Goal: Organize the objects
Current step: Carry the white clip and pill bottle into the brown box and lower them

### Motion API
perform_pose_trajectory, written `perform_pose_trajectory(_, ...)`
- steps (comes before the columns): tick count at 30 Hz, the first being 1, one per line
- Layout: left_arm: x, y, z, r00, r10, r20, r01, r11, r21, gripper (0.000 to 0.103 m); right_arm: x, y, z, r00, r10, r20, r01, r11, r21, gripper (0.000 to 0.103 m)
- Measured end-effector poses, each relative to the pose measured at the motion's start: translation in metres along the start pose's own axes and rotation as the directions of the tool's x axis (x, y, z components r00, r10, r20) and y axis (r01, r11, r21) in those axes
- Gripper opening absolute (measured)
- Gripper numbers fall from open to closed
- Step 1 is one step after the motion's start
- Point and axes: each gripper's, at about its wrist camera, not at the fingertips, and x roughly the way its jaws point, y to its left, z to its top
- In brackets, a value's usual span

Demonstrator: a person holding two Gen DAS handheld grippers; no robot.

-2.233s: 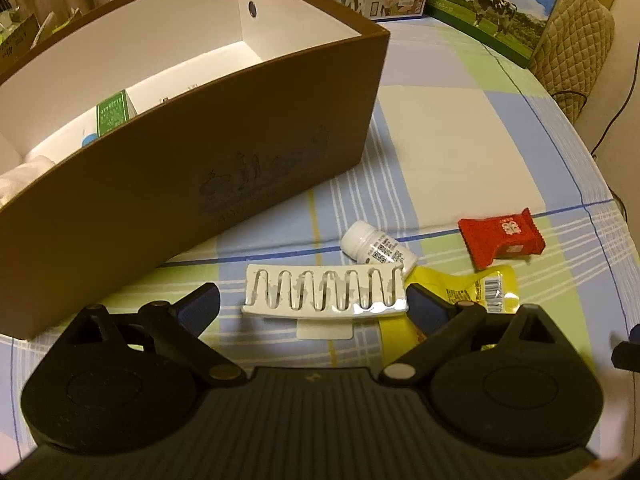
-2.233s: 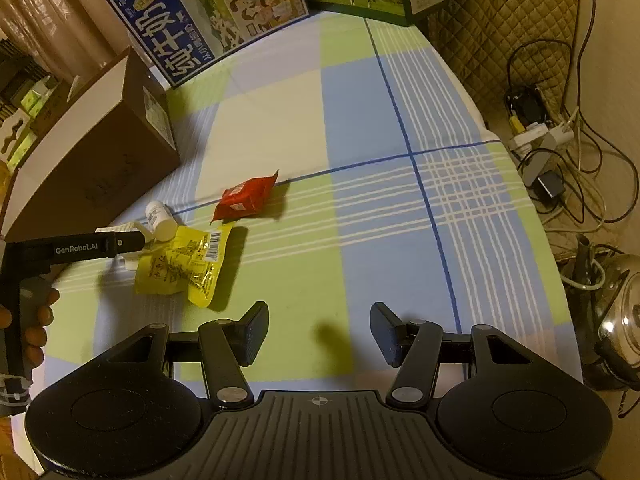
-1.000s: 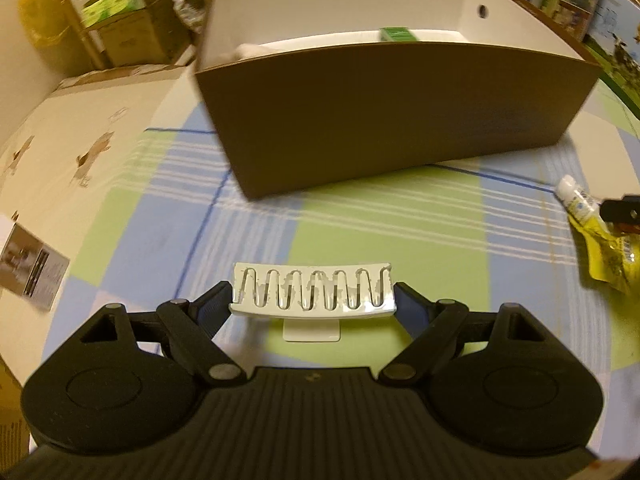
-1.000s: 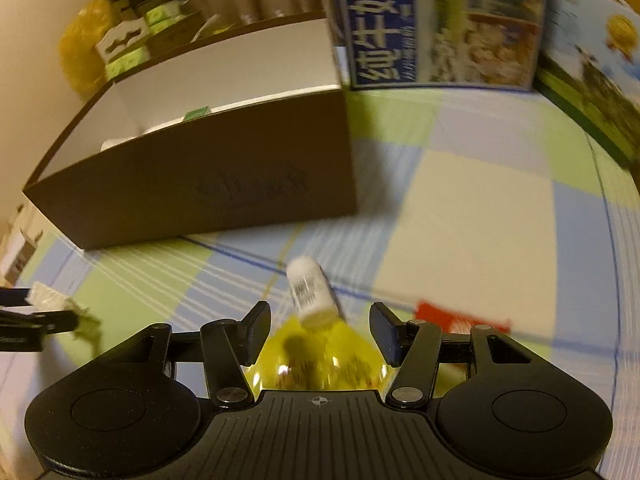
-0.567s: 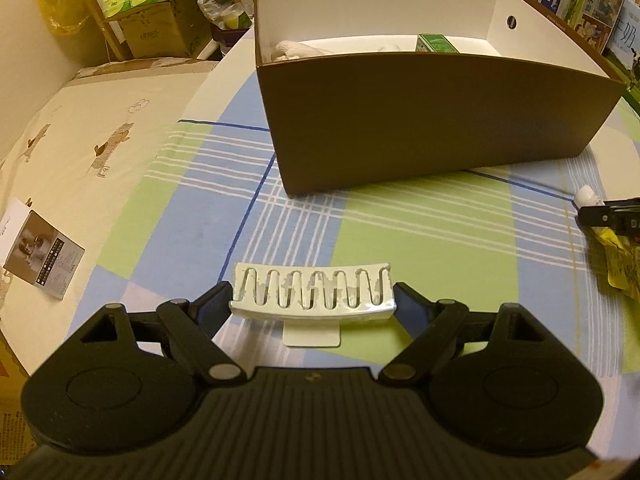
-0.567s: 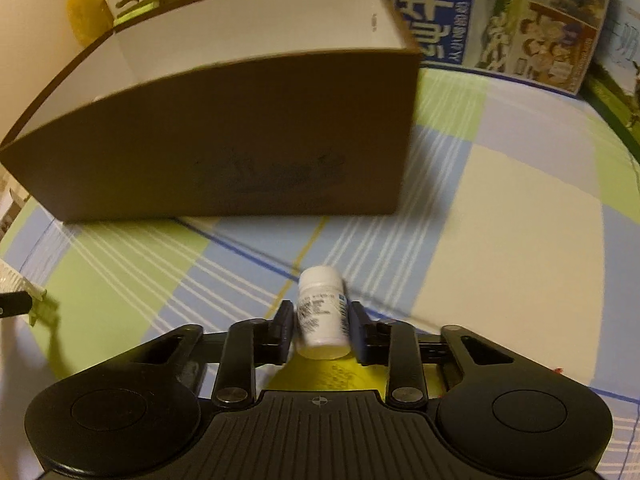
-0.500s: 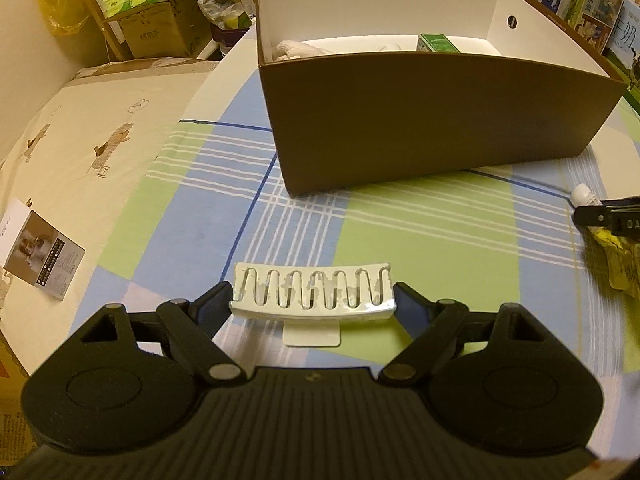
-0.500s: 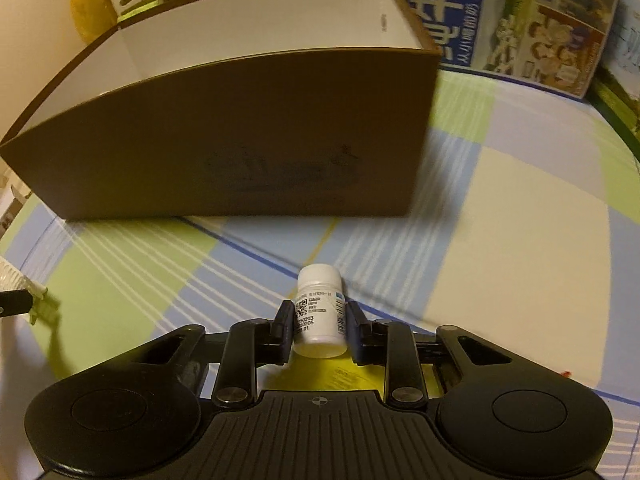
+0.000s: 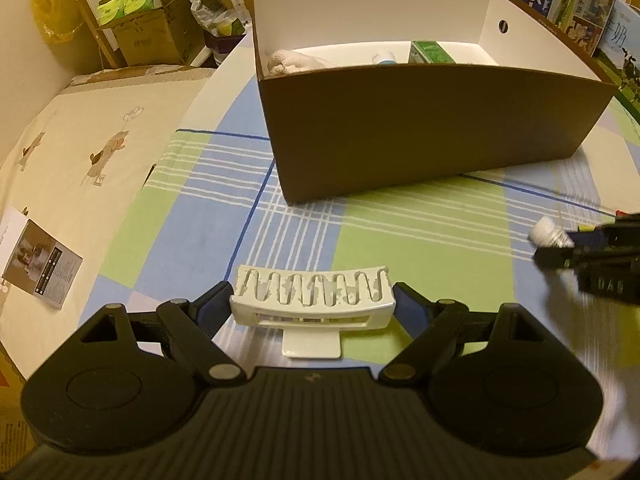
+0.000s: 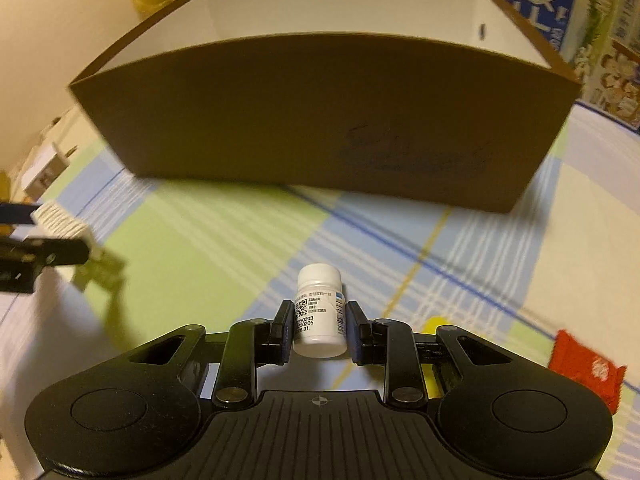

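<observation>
- Two handheld grippers work over a table covered with a blue, green and white checked cloth (image 9: pixel 420 240). An open brown cardboard box (image 10: pixel 320 120) with a white inside stands on it.
- The right gripper (image 10: pixel 318 326) is clenched on a small white pill bottle (image 10: pixel 320 308), one finger on each side of its label and the cap pointing at the box. The bottle looks lifted off the cloth, in front of the box's near wall.
- The left gripper (image 9: pixel 313 304) holds a white plastic hair claw clip (image 9: pixel 312 298) lengthwise between its fingers, pinched at both ends, teeth upward. It is near the table's left side, short of the box.
- In the box, at the left end, lie a pale bundled cloth (image 9: pixel 288 62), a small blue-and-white item and a green carton (image 9: pixel 430 52).
- A red snack packet (image 10: pixel 586 368) lies on the cloth to the right; a scrap of yellow wrapper shows just behind the right gripper.
- Likely step: carry both items into the box.
- To do it well, raise each item clear above the brown rim before moving forward. The wall is tall, and a clipped edge could knock the bottle loose.
- The round bottle may swivel or slip; keep the grip firm and level.
- Let go low over bare box floor, right of the carton, one hand at a time.
</observation>
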Motion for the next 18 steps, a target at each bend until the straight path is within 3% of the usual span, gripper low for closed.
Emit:
perform_pose_trajectory(8,-0.013,0.000,0.002,0.999,-0.018,0.030,0.018,1.000,0.015,0.083,-0.015,0.020,-0.008,0.999,0.045,-0.007,-0.045,0.999,-0.005,0.024)
perform_pose_trajectory(18,-0.041,0.002,0.005,0.995,-0.045,0.090,0.044,0.999,0.020,0.083,-0.060,0.032,0.008,0.995,0.062,0.078,-0.061,0.998,-0.014,0.024)
